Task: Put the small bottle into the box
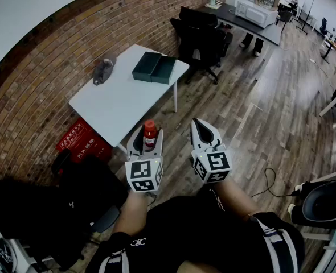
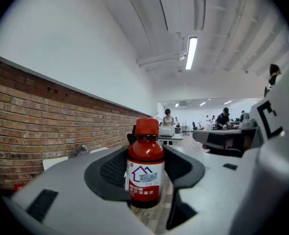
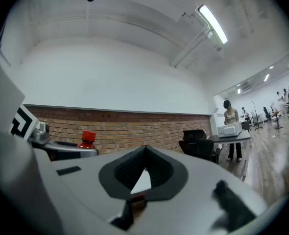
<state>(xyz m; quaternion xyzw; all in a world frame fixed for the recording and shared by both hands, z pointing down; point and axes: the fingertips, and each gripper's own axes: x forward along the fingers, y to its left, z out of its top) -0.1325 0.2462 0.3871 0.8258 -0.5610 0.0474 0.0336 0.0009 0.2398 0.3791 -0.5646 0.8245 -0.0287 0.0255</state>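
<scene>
A small red bottle (image 1: 150,131) with a red cap and white label stands upright between the jaws of my left gripper (image 1: 149,143), which is shut on it. In the left gripper view the bottle (image 2: 145,166) fills the gap between the dark pads. Held beside it, my right gripper (image 1: 200,126) is shut, its tips touching with nothing between them (image 3: 144,153). Both grippers hang in the air in front of the white table (image 1: 119,104). A dark green box (image 1: 154,67) lies open on the table's far end, well beyond the grippers.
A grey lump (image 1: 102,70) sits on the table near the brick wall. Under the table stands a red crate (image 1: 82,141). Black office chairs (image 1: 202,36) stand beyond the table's far end. A black chair (image 1: 71,203) is at my left.
</scene>
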